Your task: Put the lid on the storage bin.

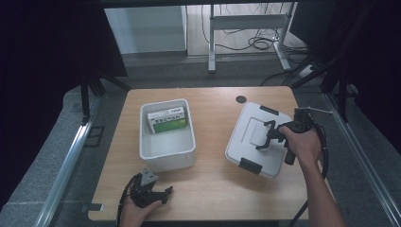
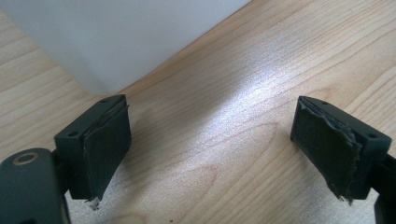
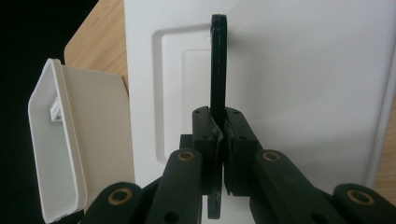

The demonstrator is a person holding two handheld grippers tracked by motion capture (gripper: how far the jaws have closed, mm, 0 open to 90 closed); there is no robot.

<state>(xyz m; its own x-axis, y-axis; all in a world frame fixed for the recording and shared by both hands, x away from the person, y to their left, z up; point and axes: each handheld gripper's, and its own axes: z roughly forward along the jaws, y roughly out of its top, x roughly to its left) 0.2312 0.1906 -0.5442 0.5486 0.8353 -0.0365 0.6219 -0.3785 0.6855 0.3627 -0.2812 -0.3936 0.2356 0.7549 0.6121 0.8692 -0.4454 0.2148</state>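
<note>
A white bin (image 1: 166, 161) stands left of the table's centre with a green and white box (image 1: 168, 120) lying in it. To its right is the white lid (image 1: 246, 146), with a black handle (image 1: 263, 133) on top and black clasps at two edges. My right gripper (image 1: 270, 137) is shut on that handle; in the right gripper view the jaws pinch the upright handle (image 3: 218, 60) over the lid (image 3: 303, 84), with the bin (image 3: 84, 130) off to the left. My left gripper (image 1: 163, 194) rests open near the front edge, with nothing between its fingers (image 2: 102, 149).
A black clasp (image 1: 250, 165) sits on the lid's near edge and another (image 1: 268, 110) on its far edge. A dark round hole (image 1: 241, 99) marks the wooden table (image 1: 213, 189) near its back. The bin's white wall (image 2: 116, 37) rises just beyond the left gripper.
</note>
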